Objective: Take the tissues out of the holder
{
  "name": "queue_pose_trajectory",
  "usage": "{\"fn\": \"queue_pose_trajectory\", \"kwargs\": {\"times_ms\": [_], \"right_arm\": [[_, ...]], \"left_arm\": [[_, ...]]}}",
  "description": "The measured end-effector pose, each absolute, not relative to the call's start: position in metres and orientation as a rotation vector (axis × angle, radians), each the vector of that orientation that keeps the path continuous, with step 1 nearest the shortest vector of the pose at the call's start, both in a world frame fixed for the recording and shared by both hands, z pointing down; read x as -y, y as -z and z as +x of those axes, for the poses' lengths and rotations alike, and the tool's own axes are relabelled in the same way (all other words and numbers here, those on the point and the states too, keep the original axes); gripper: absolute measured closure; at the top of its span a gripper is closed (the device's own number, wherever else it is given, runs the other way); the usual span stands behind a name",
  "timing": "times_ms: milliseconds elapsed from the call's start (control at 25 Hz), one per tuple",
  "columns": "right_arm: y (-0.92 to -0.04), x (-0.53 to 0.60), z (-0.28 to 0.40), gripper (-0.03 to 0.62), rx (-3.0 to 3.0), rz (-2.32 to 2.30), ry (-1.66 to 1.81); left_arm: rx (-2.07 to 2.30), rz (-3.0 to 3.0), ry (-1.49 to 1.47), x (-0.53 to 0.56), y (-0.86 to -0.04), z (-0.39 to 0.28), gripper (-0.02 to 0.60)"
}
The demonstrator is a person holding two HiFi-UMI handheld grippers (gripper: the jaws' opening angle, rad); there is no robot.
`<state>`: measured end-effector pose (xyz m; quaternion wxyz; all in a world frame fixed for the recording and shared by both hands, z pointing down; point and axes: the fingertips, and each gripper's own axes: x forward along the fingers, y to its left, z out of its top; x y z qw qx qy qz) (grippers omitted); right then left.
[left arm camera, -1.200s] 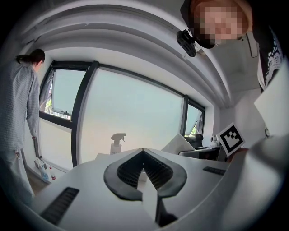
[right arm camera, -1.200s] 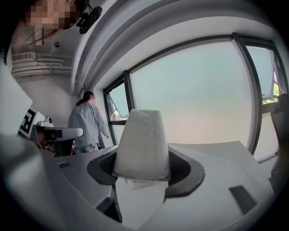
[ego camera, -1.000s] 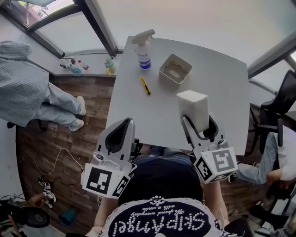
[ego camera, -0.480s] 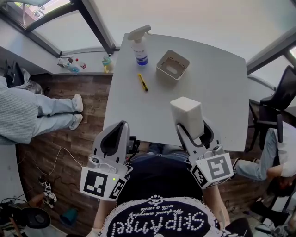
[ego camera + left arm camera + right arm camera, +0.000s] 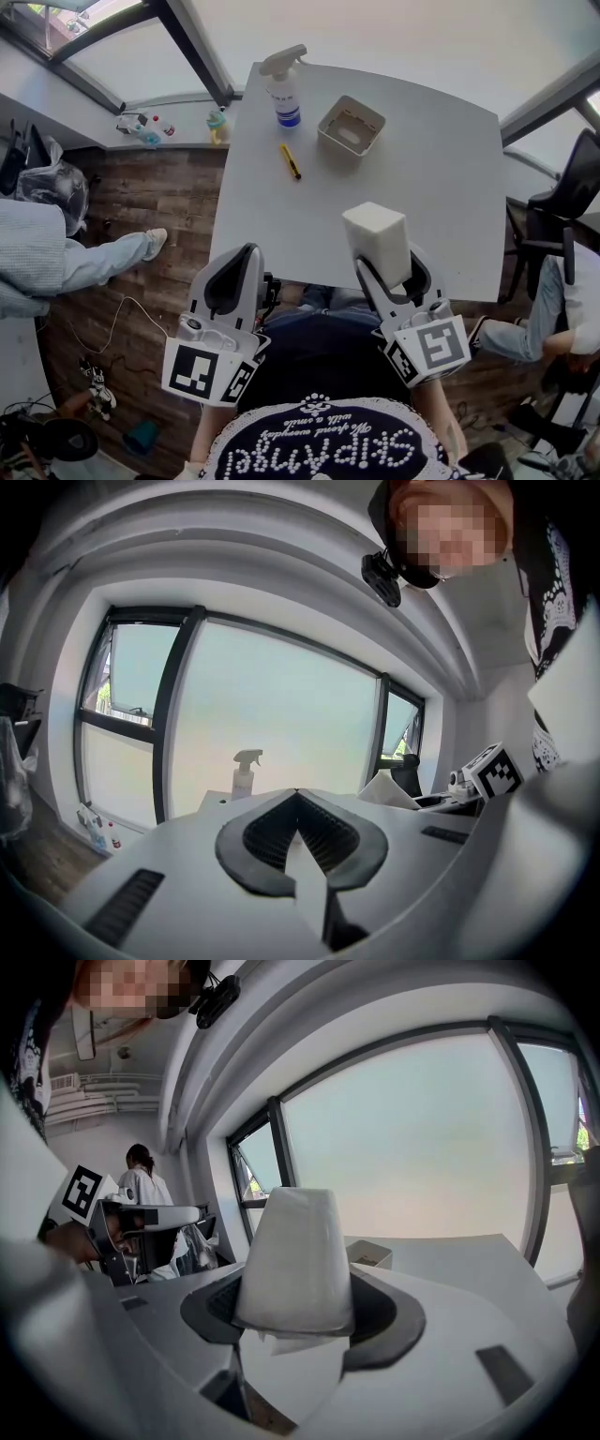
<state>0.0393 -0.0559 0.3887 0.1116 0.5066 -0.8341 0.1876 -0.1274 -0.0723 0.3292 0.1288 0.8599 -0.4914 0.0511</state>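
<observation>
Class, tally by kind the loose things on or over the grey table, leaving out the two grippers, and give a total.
Spray bottle: 1
Yellow pen-shaped tool: 1
Tissue holder: 1
Stack of tissues: 1
Total: 4

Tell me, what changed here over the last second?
The right gripper, clamped on the white block of tissues, drew it back toward the person, farther from the beige square holder on the grey table. Nothing was grasped or released. A bystander at the left walked further out of view. The shut, empty left gripper, the white spray bottle and the yellow pen-shaped tool stayed put.
</observation>
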Motion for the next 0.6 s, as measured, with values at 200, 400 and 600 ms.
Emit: {"fn": "queue_pose_trajectory", "kwargs": {"times_ms": [200, 400, 600], "right_arm": [[-0.391, 0.051, 0.039, 0.322, 2.439, 1.501, -0.563], [-0.389, 0.046, 0.039, 0.322, 2.436, 1.505, -0.549], [-0.391, 0.042, 0.042, 0.322, 2.432, 1.516, -0.563]], "left_arm": [[1.404, 2.521, -0.133, 0.072, -0.327, -0.123, 0.580], [1.393, 2.527, -0.127, 0.069, -0.325, -0.123, 0.580], [1.401, 2.522, -0.118, 0.068, -0.324, -0.123, 0.580]]}}
